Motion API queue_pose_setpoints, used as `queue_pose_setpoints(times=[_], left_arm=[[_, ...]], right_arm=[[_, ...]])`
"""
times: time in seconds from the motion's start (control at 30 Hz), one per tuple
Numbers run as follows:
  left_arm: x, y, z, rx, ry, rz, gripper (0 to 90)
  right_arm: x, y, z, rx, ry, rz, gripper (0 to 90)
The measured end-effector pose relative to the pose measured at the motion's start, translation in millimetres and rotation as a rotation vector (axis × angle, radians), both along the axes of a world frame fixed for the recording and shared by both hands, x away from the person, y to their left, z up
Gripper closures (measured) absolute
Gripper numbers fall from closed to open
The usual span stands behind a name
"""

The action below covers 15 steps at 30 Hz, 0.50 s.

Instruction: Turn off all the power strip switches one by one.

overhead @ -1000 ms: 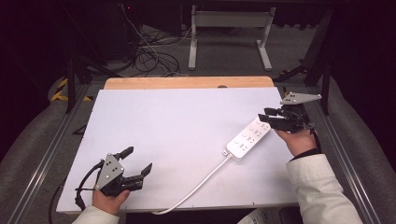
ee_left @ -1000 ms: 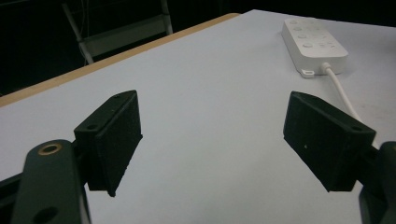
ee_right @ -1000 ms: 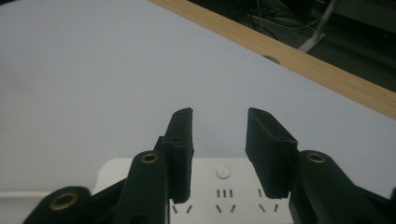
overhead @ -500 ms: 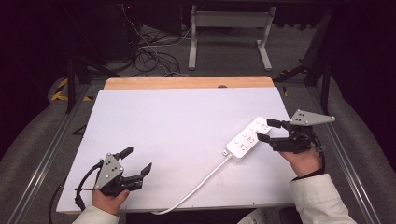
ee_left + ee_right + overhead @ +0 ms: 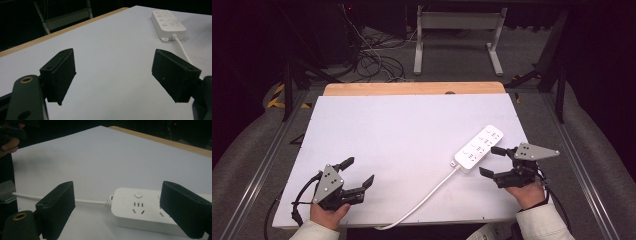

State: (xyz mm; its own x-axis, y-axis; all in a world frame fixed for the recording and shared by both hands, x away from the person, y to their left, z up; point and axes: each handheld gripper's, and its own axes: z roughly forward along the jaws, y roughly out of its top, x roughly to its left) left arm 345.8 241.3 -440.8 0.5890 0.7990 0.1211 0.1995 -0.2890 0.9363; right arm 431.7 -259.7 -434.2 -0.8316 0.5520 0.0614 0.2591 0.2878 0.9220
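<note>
**Right gripper open beside the power strip's cable end**

Right gripper (image 5: 491, 161): jaws stand wide, and they have just been opening. Nothing pinched; in the right gripper view the power strip (image 5: 155, 213) lies ahead of and between the two black jaws, pads not pressing on it. In the high view its tips point toward the table's middle, just beside the strip's near end.

Left gripper (image 5: 360, 172): jaws spread, empty, bare table (image 5: 107, 50) between them. It sits at the near left corner, well apart from the strip.

Power strip (image 5: 478, 147): white, flat on the table's right half. Long axis runs diagonally, cable end nearer the person, far end up and to the right. The cable (image 5: 427, 196) leaves that near end and curves off the front edge. Right hand is by far the nearer; any grab would likely come across the strip's short width at the cable end.

Hard to read: the strip's far end is cut off behind the jaw in the right gripper view. Where the cable leads past the edge is hidden.
</note>
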Motion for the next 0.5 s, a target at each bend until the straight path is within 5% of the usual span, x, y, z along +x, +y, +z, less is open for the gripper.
queue_pose_setpoints(times=[0.3, 0.5], left_arm=[[-1.5, -2.4, 0.7, 0.067, -0.025, -0.003, 18.9], [0.1, -3.2, -0.2, 0.073, -0.019, -0.011, 17.8]], right_arm=[[-11.6, 4.5, -31.9, -0.018, 0.046, -0.015, 4.6], [-12.4, 8.0, -34.9, -0.054, 0.036, -0.035, 3.2]])
